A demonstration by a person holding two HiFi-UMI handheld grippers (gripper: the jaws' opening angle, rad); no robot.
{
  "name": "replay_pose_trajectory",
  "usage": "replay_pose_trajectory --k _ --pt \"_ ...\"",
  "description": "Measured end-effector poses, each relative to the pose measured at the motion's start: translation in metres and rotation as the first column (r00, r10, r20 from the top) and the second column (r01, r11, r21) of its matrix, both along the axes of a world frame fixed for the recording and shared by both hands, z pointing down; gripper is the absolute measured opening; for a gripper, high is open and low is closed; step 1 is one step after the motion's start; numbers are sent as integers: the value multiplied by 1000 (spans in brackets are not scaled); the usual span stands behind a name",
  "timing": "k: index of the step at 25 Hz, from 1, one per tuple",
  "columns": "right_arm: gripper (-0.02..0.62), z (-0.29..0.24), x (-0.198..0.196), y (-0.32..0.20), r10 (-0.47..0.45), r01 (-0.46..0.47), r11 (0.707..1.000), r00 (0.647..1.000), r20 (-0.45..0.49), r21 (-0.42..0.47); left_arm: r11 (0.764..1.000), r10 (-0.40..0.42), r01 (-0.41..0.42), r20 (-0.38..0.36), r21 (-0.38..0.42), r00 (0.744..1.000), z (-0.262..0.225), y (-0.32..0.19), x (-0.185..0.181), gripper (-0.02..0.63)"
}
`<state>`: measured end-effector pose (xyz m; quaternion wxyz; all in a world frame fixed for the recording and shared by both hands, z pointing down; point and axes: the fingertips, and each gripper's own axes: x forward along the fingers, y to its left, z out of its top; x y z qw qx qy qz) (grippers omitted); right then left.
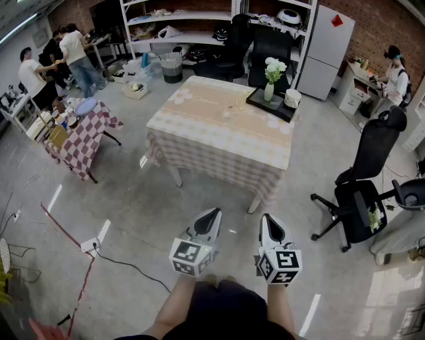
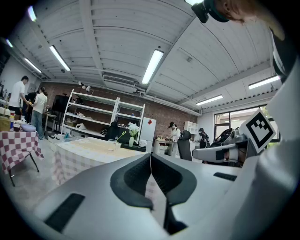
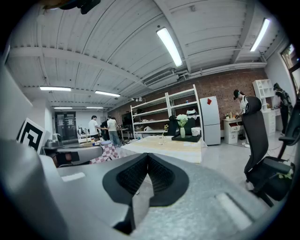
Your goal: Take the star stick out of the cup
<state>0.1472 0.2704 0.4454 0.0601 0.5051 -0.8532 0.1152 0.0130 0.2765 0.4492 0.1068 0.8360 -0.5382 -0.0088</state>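
Had left gripper [image 1: 211,216] and right gripper [image 1: 267,219] pinched shut on nothing, well off from table [image 1: 219,133]. Could've tipped cup [image 3: 161,139] going for star stick [image 3: 165,128] without opening up first.

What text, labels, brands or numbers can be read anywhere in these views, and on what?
No readable text in any view.
Red sticker on the fridge: too small to tell whether it carries print.
Left gripper and right gripper: black-and-white square marker patterns only, no letters or numbers.
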Motion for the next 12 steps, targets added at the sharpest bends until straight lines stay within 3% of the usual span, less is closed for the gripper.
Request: replay_pose_trajectory --k 12 --pt "3 1 14 0 -24 24 1000 1000 -7 11 1000 -10 10 -6 4 1000 5 4 19 11"
